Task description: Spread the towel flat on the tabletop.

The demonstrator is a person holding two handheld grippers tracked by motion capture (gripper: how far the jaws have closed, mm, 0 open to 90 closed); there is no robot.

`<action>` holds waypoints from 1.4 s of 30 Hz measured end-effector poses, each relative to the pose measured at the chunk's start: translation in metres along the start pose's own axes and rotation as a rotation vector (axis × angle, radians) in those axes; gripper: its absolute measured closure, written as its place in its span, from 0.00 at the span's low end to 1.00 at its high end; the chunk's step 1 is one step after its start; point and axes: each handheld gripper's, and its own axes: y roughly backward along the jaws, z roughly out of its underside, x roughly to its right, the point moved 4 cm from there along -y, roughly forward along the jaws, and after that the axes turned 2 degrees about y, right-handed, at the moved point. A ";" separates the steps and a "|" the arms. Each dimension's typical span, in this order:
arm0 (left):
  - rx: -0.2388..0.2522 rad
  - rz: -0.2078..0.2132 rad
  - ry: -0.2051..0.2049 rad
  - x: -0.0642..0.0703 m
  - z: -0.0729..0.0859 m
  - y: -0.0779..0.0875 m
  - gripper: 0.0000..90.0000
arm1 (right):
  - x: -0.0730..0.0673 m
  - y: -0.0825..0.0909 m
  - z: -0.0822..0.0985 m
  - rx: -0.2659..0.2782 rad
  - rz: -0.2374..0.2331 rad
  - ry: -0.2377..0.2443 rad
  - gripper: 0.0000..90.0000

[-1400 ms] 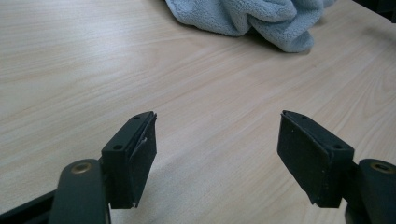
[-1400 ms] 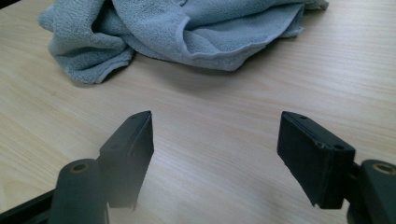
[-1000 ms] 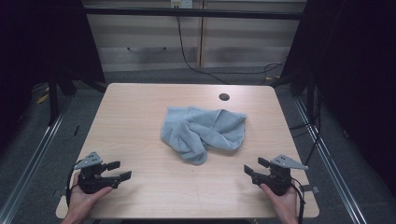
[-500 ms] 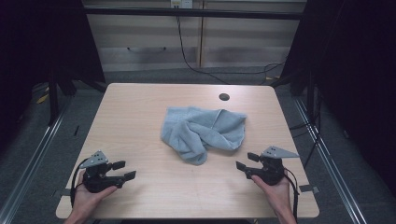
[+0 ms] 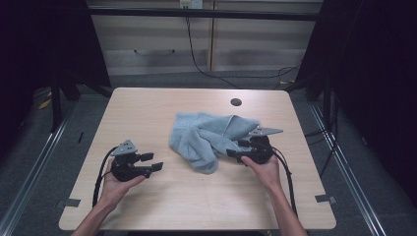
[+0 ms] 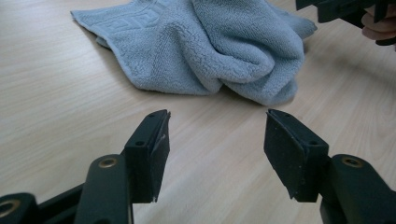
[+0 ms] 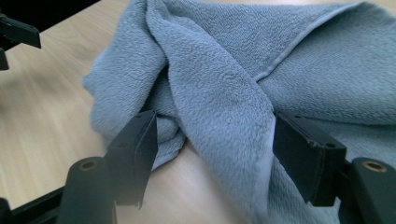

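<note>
A crumpled light blue towel (image 5: 206, 137) lies in the middle of the wooden table (image 5: 147, 108). My right gripper (image 5: 235, 150) is open at the towel's right edge, and a thick fold of towel (image 7: 219, 116) lies between its jaws in the right gripper view. My left gripper (image 5: 153, 162) is open over bare wood, a short way left of the towel. In the left gripper view the towel (image 6: 205, 46) sits beyond the open jaws, with nothing between them.
A small dark round hole (image 5: 236, 102) is in the table top behind the towel. Metal rails and dark floor run along both sides of the table. Cables trail from both grippers toward the near edge.
My right gripper has moved forward and left from the near right corner up to the towel's edge. My left gripper has shifted forward and right toward the towel.
</note>
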 end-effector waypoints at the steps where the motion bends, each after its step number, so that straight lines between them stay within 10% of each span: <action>1: 0.003 0.005 0.004 0.001 -0.003 -0.005 0.43 | 0.001 -0.003 0.000 -0.003 0.002 0.004 0.35; 11: -0.012 0.057 0.027 0.016 -0.010 -0.039 0.34 | 0.009 -0.035 0.021 -0.099 0.026 -0.016 0.59; 16: -0.017 0.065 0.012 0.021 -0.009 -0.043 0.28 | -0.004 -0.036 0.031 -0.080 -0.048 -0.040 0.82; 27: -0.064 0.069 -0.028 0.031 0.000 -0.064 0.23 | -0.049 -0.034 0.042 -0.107 -0.147 0.006 0.86; 29: -0.086 0.053 -0.050 0.030 0.004 -0.065 0.27 | -0.050 -0.034 0.042 -0.109 -0.148 0.004 0.86; 33: -0.052 0.042 -0.046 0.022 0.005 -0.058 0.80 | -0.057 -0.030 0.045 -0.108 -0.177 0.008 0.86; 42: 0.087 0.072 -0.029 0.023 -0.015 -0.015 0.86 | -0.069 0.003 0.020 0.023 -0.202 0.041 0.89</action>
